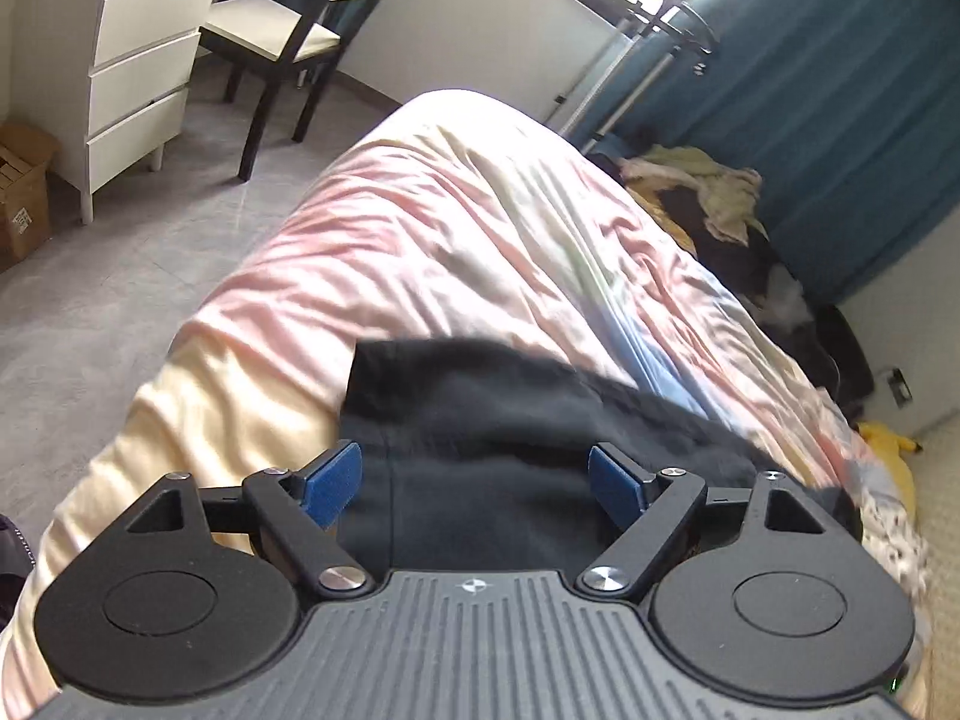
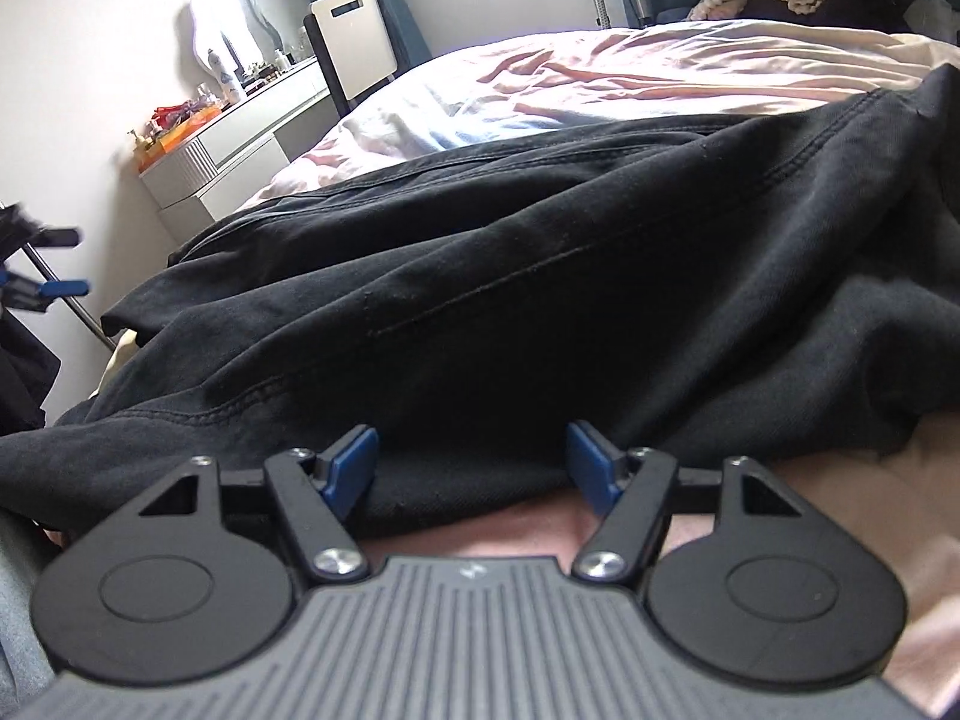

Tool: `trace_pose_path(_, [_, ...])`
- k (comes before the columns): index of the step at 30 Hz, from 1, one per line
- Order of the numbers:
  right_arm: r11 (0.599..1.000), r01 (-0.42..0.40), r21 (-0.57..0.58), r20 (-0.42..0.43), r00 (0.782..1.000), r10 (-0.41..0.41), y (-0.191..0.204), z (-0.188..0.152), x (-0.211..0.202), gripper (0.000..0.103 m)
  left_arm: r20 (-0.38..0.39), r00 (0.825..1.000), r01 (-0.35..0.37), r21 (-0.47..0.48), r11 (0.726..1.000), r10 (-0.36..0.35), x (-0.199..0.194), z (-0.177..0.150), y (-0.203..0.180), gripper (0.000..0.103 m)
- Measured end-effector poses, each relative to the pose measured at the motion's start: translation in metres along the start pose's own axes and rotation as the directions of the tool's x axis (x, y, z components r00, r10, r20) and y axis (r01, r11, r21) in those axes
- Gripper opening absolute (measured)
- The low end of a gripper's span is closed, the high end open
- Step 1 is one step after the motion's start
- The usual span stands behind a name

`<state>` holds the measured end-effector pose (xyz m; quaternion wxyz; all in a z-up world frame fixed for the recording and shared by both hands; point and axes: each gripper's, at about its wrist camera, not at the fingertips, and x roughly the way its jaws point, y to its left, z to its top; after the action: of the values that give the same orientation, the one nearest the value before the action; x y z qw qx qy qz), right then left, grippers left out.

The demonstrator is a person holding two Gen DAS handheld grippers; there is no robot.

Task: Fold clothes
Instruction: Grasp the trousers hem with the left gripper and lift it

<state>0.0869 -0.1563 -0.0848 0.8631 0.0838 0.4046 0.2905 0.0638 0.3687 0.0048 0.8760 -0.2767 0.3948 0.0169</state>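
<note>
Left hand-held gripper [image 1: 477,483] wide open, blue pads [image 1: 330,483] far apart, nothing clamped between them. Black garment [image 1: 510,420] directly under and in front of this hand-held gripper, spread on the bed [image 1: 420,228], with its far edge just ahead of the pads. Beyond the garment only the wrinkled pink and cream cover of the bed, and at the far right of it a pile of clothes [image 1: 708,192] beside the blue curtain [image 1: 840,120]. To the left of the hand-held gripper, on the grey floor, a white drawer unit [image 1: 132,72], a dark chair [image 1: 276,42] and a cardboard box [image 1: 24,192]. Right hand-held gripper [image 2: 474,474] also wide open, blue pads [image 2: 351,474] apart and empty, low near the bed cover. Near hem of the black garment [image 2: 510,276] lying between and just ahead of these pads, touching or almost touching them; not possible to tell which. Garment wrinkled, rising ahead of the hand-held gripper and filling most of the view. Far to the left a white dresser [image 2: 240,138] with small bottles, against the wall.
</note>
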Motion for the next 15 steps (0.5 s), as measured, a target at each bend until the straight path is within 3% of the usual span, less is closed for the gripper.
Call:
trace_pose_path(6, [0.998, -0.033, 0.051, 0.008, 0.999, 0.033, -0.007, 0.005, 0.006, 0.074, -0.013, 0.995, -0.099, -0.004, 0.995, 0.099, 0.05, 0.04, 0.001, 0.086])
trace_pose_path(9, [0.996, -0.054, 0.073, 0.018, 0.998, 0.052, -0.01, 0.007, 0.009, 0.076, -0.046, 0.991, -0.132, -0.063, 0.989, 0.129, 0.071, 0.048, 0.02, 0.086])
trace_pose_path(12, [0.994, -0.066, 0.084, 0.024, 0.998, 0.064, -0.012, 0.01, 0.011, 0.076, -0.086, 0.991, -0.11, -0.096, 0.989, 0.102, 0.087, 0.049, 0.031, 0.086])
trace_pose_path(15, [0.992, -0.079, 0.101, 0.032, 0.997, 0.076, -0.015, 0.012, 0.012, 0.076, -0.072, 0.997, -0.004, -0.156, 0.988, -0.007, 0.093, 0.049, 0.036, 0.086])
